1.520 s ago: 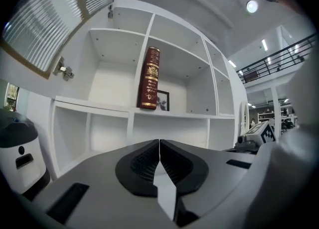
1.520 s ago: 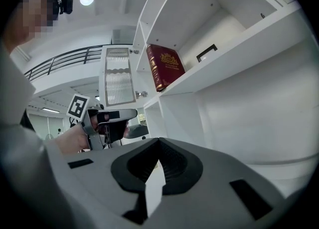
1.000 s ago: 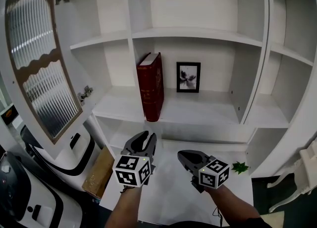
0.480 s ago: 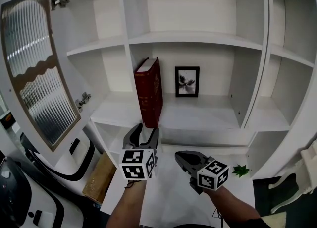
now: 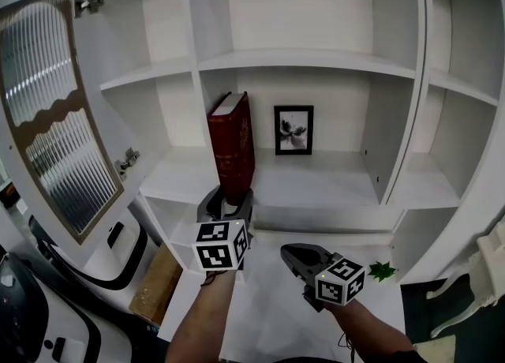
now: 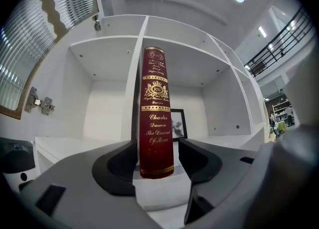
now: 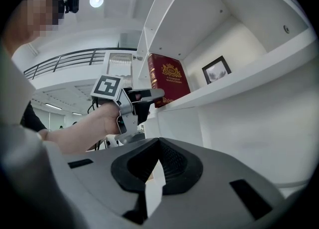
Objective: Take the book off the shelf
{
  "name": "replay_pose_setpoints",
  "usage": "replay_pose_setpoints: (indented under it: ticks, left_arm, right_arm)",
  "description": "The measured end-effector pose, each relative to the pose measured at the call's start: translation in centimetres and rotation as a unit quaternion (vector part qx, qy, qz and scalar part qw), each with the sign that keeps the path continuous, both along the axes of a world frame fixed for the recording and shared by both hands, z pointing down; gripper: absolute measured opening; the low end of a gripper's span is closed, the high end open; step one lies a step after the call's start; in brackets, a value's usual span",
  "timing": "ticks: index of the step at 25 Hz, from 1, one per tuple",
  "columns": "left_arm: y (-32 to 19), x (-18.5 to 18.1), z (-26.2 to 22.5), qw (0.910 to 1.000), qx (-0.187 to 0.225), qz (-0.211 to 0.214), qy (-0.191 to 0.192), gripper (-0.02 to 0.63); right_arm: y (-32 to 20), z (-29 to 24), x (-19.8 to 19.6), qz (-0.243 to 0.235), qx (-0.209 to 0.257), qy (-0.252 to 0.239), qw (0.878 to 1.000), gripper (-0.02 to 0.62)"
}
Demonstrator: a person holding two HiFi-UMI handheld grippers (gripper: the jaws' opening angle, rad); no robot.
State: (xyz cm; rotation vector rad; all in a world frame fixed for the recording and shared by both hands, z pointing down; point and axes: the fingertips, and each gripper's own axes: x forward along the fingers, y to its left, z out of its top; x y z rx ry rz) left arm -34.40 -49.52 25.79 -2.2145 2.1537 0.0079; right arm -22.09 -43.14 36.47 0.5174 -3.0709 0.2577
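Observation:
A thick dark red book (image 5: 231, 144) with gold lettering stands upright on the middle shelf (image 5: 316, 184), against the left divider. My left gripper (image 5: 226, 198) is level in front of its lower spine. In the left gripper view the book (image 6: 157, 113) stands in the gap between the jaws of the left gripper (image 6: 157, 166); the jaws have just been opening, stand wide, and do not press on it. My right gripper (image 5: 287, 251) hangs lower and to the right, shut and empty, its tips meeting in the right gripper view (image 7: 158, 143), where the left gripper (image 7: 147, 96) reaches the book (image 7: 169, 78).
A framed black picture (image 5: 293, 129) stands right of the book on the same shelf. An open cabinet door with ribbed glass (image 5: 55, 109) swings out at the left. Below are a cardboard box (image 5: 154, 282), a small green plant (image 5: 384, 271) and a white chair (image 5: 493, 267).
The left gripper has risen and gone forward to the foot of the book, and its jaws have spread apart. The right gripper has stayed put.

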Motion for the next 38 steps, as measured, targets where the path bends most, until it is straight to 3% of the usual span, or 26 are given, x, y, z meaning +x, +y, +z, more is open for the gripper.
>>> replay_pose_setpoints:
  ticks: [7,13,25,38]
  left_arm:
    - [-1.1,0.6,-0.5,0.9999,-0.008,0.002,-0.013,0.253]
    - [-1.7,0.5,-0.6,0.9991,-0.021,-0.02,-0.03,0.252]
    - [1.6,1.0,-0.7,0.9998,-0.011,-0.003,-0.017,0.233]
    - [1.9,1.2,-3.7,0.9992,0.004,-0.004,-0.04,0.236]
  right_arm:
    - [0.0,0.1,0.0,-0.001,-0.002,0.0,1.0,0.014]
    - [0.6,0.6,-0.2,-0.008,-0.007,0.002,1.0,0.014]
    - [1.5,1.6,-0.3,-0.017,-0.02,0.005,1.0,0.014]
    - [1.7,2.6,-0.2,-0.023,-0.032,0.005,0.999,0.014]
